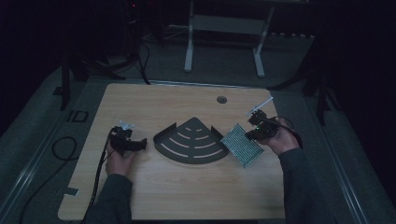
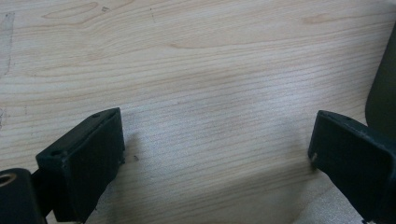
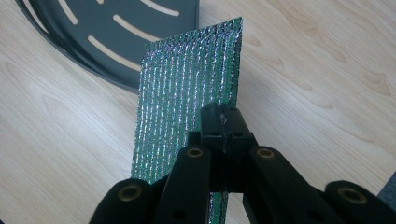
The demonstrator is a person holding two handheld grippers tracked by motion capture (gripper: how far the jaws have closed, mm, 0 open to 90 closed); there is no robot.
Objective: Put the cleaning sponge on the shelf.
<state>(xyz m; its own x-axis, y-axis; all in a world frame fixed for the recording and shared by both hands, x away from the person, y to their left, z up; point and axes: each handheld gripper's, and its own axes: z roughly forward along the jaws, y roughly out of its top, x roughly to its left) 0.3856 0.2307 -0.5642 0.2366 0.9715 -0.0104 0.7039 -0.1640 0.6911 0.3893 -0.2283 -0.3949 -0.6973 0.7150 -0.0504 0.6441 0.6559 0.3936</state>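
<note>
Jaws of right gripper (image 3: 223,122) pinch one foil pouch (image 3: 187,93); one slotted tray (image 1: 191,140)

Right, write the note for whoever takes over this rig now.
Right tongs: shut on the edge of the silver-green foil pouch, holding it beside the dark fan-shaped slotted tray.
Left tongs: open, nothing between the jaws, over bare wooden table left of the tray.
Done: pouch gripped.
Left: judging by the layout, probably placing the pouch into the tray, which has nothing in it so far; the left tongs could steady the tray.
</note>
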